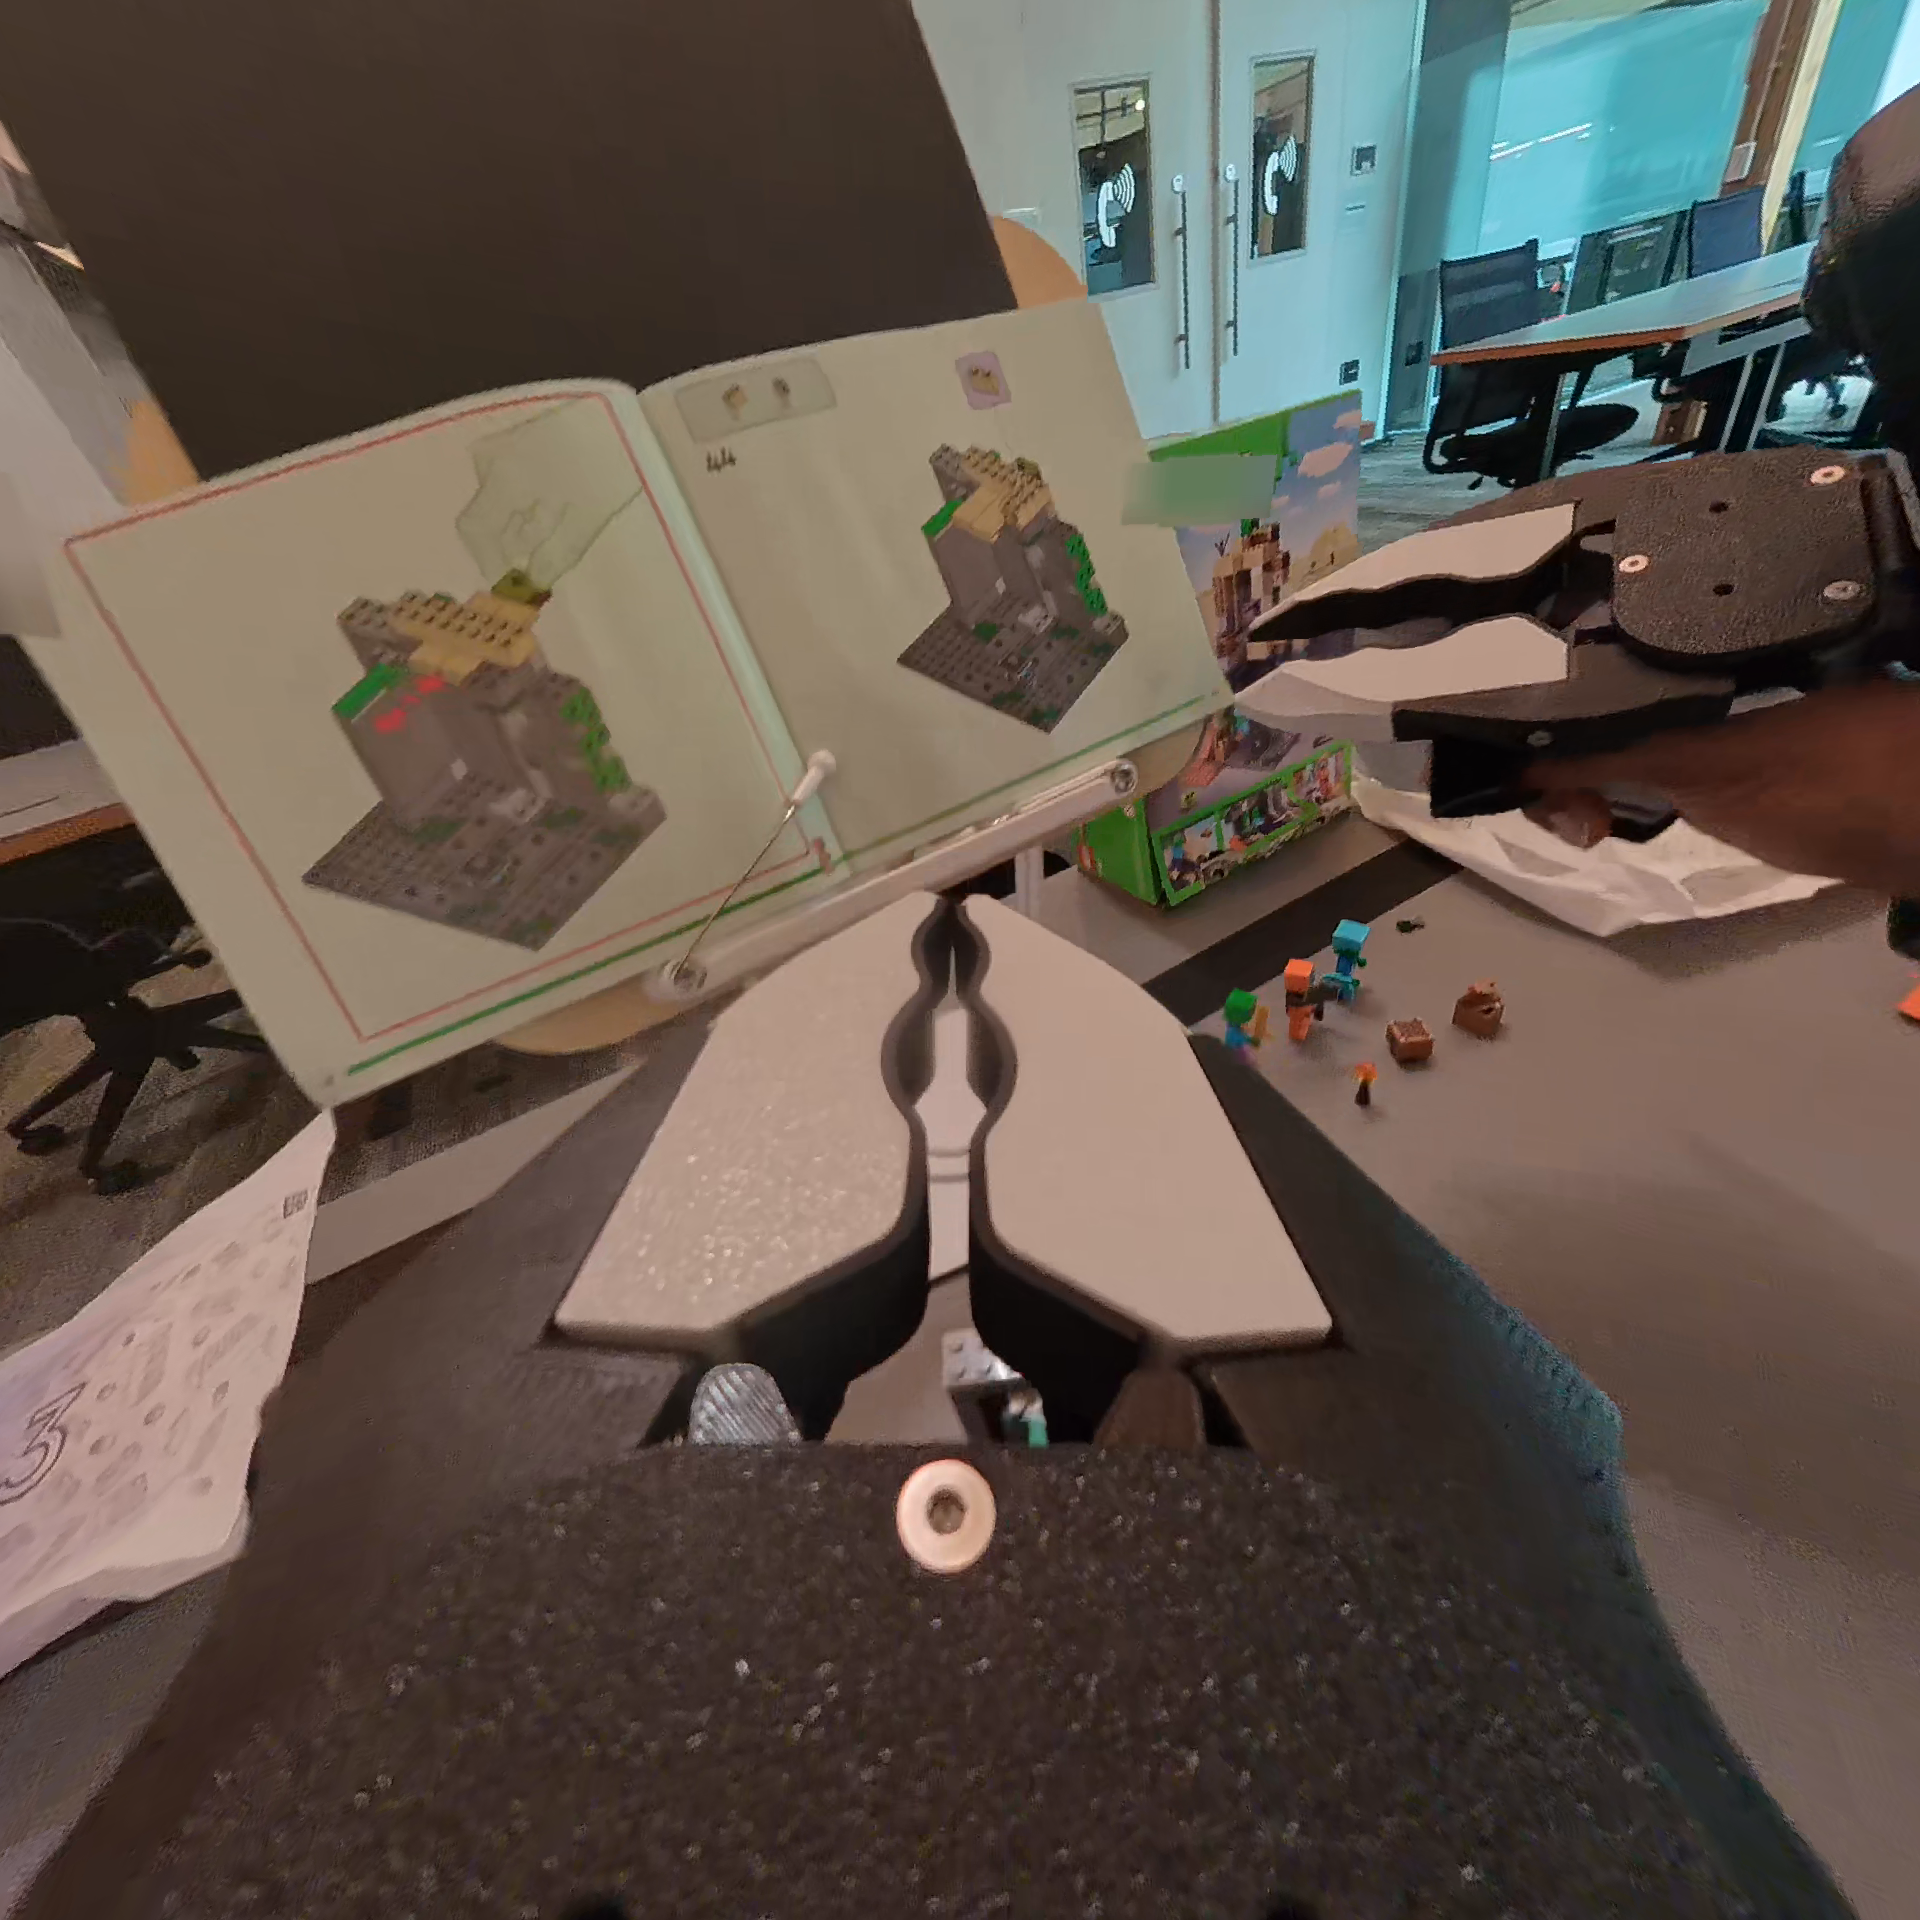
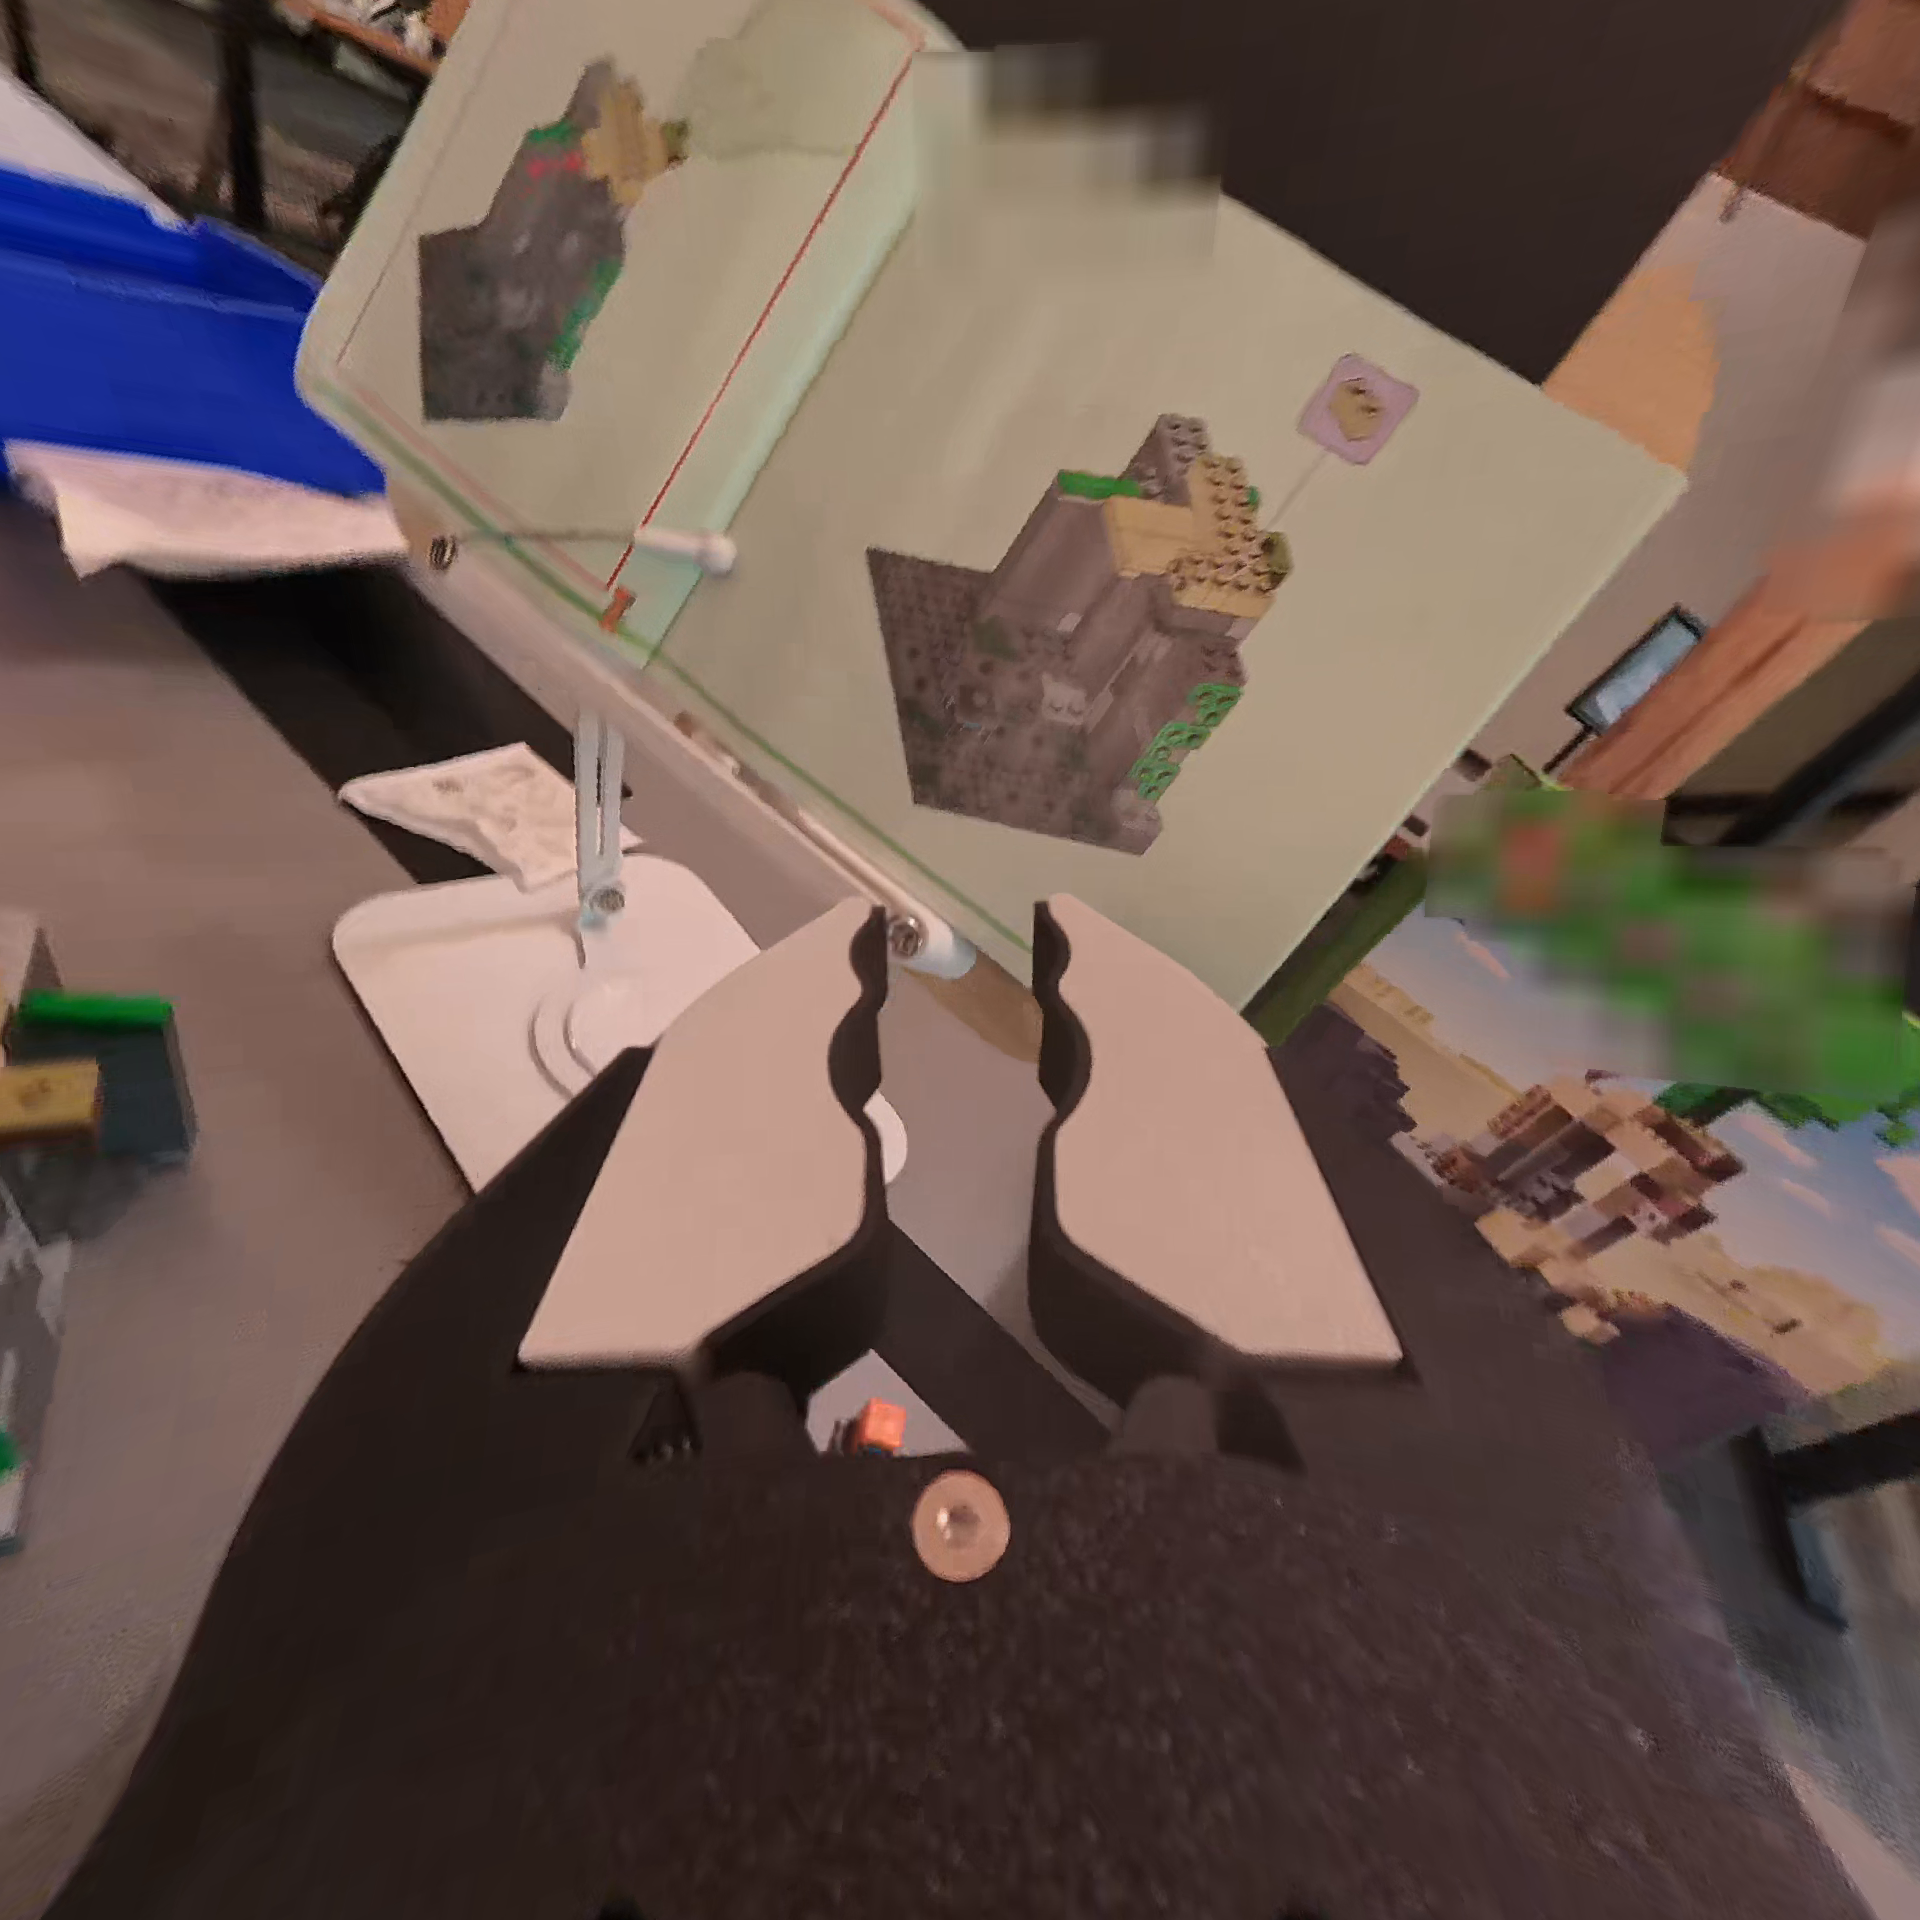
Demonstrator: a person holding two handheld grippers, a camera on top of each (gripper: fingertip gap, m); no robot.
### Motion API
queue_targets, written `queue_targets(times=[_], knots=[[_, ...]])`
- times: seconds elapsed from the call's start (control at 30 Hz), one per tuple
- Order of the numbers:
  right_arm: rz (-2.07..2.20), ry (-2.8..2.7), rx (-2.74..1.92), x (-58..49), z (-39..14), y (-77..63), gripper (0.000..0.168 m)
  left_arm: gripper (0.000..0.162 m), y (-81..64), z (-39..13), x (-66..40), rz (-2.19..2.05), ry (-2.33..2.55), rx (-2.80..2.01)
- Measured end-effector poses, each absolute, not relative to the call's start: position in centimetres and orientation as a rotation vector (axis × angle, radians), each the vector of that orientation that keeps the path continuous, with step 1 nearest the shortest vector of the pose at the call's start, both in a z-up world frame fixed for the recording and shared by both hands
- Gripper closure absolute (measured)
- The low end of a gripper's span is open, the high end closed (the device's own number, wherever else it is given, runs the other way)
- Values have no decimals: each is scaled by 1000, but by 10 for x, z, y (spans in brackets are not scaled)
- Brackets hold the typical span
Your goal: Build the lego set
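The open instruction booklet (image 1: 644, 665) stands on a white book stand and shows a grey, tan and green build on both pages. It also fills the right wrist view (image 2: 1039, 582). My left gripper (image 1: 951, 914) is shut and empty, pointing at the booklet's lower edge. My right gripper (image 2: 956, 925) is open and empty, close to the bottom corner of the right page; it also shows in the left wrist view (image 1: 1262, 655) at the page's right edge. Small minifigures (image 1: 1299, 992) and brown pieces (image 1: 1475, 1008) stand on the grey table. A part-built model (image 2: 73, 1081) sits at the left edge.
The set's box (image 1: 1247, 810) stands behind the stand, also close on the right in the right wrist view (image 2: 1610, 1195). The white stand base (image 2: 468, 997) rests on the table. Crumpled paper bags (image 1: 135, 1403) lie at left and at right (image 1: 1579, 873). A blue bin (image 2: 135, 332) sits far left. The gap from one gripper's tips to the other's is roughly 20 cm. It is some 15 cm from my left tips to the part-built model (image 2: 73, 1081).
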State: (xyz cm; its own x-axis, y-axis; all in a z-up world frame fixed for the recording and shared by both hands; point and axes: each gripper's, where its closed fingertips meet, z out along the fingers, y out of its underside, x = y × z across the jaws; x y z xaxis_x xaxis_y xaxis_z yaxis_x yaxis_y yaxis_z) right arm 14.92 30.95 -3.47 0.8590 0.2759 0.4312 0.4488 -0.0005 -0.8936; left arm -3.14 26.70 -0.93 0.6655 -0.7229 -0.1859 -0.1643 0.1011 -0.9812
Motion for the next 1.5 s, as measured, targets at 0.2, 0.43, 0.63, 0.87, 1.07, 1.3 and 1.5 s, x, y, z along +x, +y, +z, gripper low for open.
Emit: queue_targets(times=[0.2, 0.43, 0.63, 0.87, 1.07, 1.3, 1.5], knots=[[-194, -668, -1617, 150, -57, 323, 121, 148, 291, -43, -69, -440, 786, -1509], [-154, -531, -1622, 168, -60, 345, 108, 136, 348, -51, -55, -247, 942, -1484], [-104, -492, -1607, 169, -64, 354, 108, 133, 391, -46, -23, -167, 1015, -1426], [-27, -444, -1581, 170, -64, 359, 109, 141, 412, -57, 8, -82, 1119, -1421], [-39, -437, -1586, 168, -66, 361, 111, 161, 421, -61, 9, 46, 1150, -1397], [-67, -390, -1612, 170, -67, 364, 117, 161, 423, -48, -3, -142, 840, -1455], [-51, -361, -1647, 171, -69, 365, 117, 159, 438, -45, -37, -503, 455, -1600]])
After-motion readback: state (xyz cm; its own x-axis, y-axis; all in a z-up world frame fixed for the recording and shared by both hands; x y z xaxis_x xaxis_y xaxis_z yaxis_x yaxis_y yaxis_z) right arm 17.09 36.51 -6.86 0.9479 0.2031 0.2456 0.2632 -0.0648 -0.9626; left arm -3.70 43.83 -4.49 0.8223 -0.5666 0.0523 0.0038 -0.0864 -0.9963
